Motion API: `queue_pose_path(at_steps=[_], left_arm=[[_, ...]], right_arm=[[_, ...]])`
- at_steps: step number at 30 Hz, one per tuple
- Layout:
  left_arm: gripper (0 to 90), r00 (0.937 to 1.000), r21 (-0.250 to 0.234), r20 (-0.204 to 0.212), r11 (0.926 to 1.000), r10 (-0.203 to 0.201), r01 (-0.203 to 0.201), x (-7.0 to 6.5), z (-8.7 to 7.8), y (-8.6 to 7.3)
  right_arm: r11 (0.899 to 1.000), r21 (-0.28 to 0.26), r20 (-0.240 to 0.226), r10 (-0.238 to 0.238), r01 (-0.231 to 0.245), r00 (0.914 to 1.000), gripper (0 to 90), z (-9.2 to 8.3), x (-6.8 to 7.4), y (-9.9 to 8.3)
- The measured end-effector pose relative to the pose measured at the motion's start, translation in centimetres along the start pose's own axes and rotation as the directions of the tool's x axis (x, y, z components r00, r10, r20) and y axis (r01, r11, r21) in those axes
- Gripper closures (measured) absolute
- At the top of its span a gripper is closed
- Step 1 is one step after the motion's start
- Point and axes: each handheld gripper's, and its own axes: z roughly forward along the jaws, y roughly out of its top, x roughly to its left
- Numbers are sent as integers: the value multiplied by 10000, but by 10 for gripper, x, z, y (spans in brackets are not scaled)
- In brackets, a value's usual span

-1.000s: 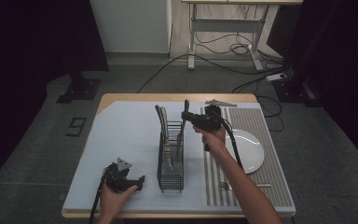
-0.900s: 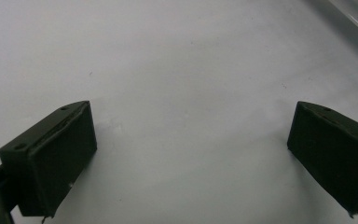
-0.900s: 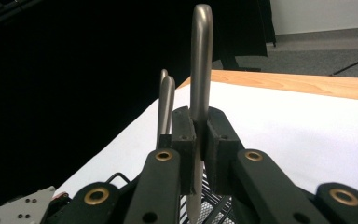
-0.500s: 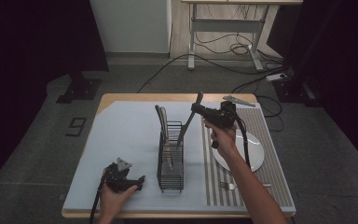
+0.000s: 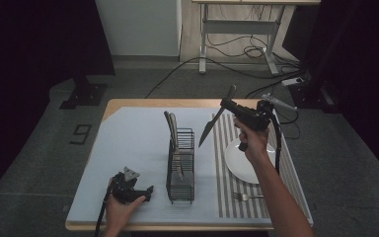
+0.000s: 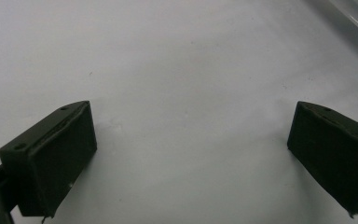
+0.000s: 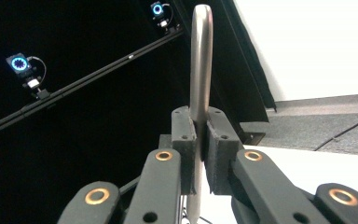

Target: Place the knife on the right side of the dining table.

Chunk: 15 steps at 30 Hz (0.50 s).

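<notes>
- My right gripper [image 5: 228,104] clamps a knife [image 5: 211,126] by its handle, blade slanting down in mid-air beside the wire rack [image 5: 181,163].
- My left gripper [image 5: 145,191] rests wide open, empty, on the grey mat [image 5: 128,138].
- Plate [image 5: 233,160] and fork [image 5: 246,196] lie nearby.

A: The knife [image 5: 216,120] between my right fingers [image 7: 184,140] is smooth metal with a dull satin sheen.

B: And the fingers themselves?

A: Matt black, slightly rough plastic, with brass-coloured rivets. The rack [image 5: 181,168] is thin dark wire, the plate [image 5: 237,165] glossy white, and the tabletop [image 5: 128,143] wears a smooth, matt pale sheet over a wooden edge.
</notes>
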Motion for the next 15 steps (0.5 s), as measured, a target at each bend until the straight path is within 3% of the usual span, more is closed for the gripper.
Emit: queue_pose_path(at_steps=[7, 15], left_arm=[[6, 10000, 13, 3, 10000, 16, -16, 0, 0, 0], [6, 10000, 14, 0, 10000, 17, -17, 0, 0, 0]], right_arm=[[10000, 73, 414, 6, -9, 9991, 842, -8, -12, 0], [9987, 428, 1056, 239, -286, 9941, 842, -3, -39, -16]])
